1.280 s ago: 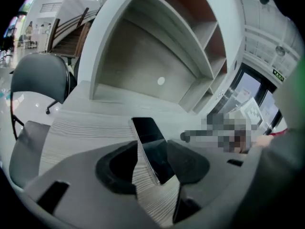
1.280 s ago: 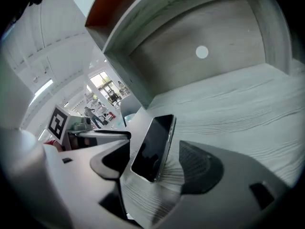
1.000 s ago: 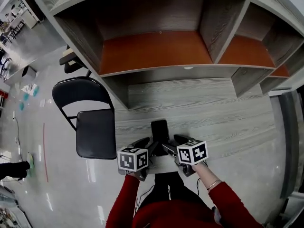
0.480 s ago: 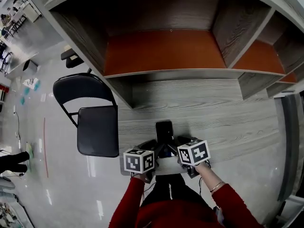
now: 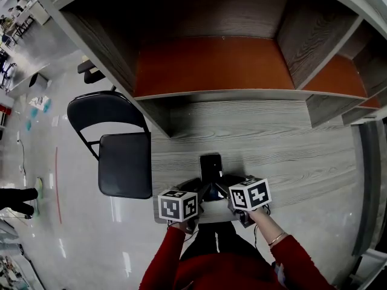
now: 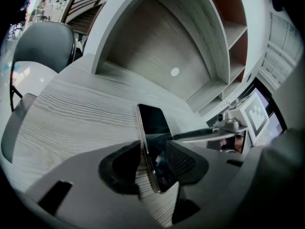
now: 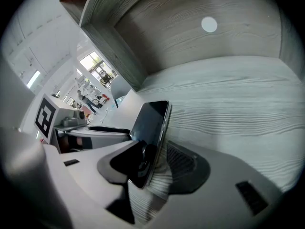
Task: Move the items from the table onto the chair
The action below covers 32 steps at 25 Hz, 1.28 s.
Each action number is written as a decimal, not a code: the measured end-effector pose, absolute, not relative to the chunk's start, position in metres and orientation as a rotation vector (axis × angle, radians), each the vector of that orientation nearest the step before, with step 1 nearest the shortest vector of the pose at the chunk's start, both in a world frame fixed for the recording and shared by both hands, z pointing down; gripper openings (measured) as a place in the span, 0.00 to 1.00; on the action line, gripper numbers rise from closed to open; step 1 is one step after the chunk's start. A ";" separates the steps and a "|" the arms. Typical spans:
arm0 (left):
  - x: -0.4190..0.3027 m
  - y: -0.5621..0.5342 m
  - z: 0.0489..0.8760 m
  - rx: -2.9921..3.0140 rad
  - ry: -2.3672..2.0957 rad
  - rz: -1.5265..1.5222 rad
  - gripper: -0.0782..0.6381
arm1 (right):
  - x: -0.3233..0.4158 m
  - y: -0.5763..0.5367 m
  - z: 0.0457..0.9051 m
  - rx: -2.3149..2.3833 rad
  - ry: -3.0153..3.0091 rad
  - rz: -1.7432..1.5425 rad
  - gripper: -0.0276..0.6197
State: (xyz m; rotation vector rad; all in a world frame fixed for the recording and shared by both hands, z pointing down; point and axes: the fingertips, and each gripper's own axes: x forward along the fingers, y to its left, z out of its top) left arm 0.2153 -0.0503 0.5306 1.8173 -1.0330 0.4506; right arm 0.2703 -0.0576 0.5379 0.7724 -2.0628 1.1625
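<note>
Left gripper view shows the left tongs [image 6: 152, 168] spread wide astride the black phone [image 6: 152, 120] on the surface [image 6: 71, 113]. The right tongs [image 7: 157, 168] straddle it less widely. Both have just been closing, and neither pinches it.

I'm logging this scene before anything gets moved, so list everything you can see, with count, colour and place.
desk: one, grey wood grain, middle of the head view
shelves: one unit, grey with orange backs, along the desk's far side
chair: one, black, folding, on the floor left of the desk
phone: one, black, on the desk near its front edge
floor: glossy grey, left of the desk
sleeves: two, red, bottom of the head view
left gripper: one, grey with a black-and-white marker cube; jaws apart, have just been closing, phone between them
right gripper: one, same colours; jaws apart, have just been closing, phone between them
</note>
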 end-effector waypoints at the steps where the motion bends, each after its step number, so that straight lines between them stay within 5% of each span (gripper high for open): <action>1: 0.215 -0.051 0.531 1.817 -1.031 0.448 0.36 | 0.269 -0.059 0.538 0.772 -2.066 1.171 0.33; 8: 0.218 -0.050 0.532 1.816 -1.026 0.457 0.34 | 0.267 -0.055 0.542 0.775 -2.054 1.180 0.25; 13: 0.214 -0.046 0.534 1.802 -1.056 0.472 0.21 | 0.269 -0.057 0.541 0.788 -2.071 1.204 0.23; 32: 0.209 -0.040 0.522 1.809 -1.149 0.409 0.20 | 0.268 -0.050 0.527 0.856 -2.149 1.130 0.20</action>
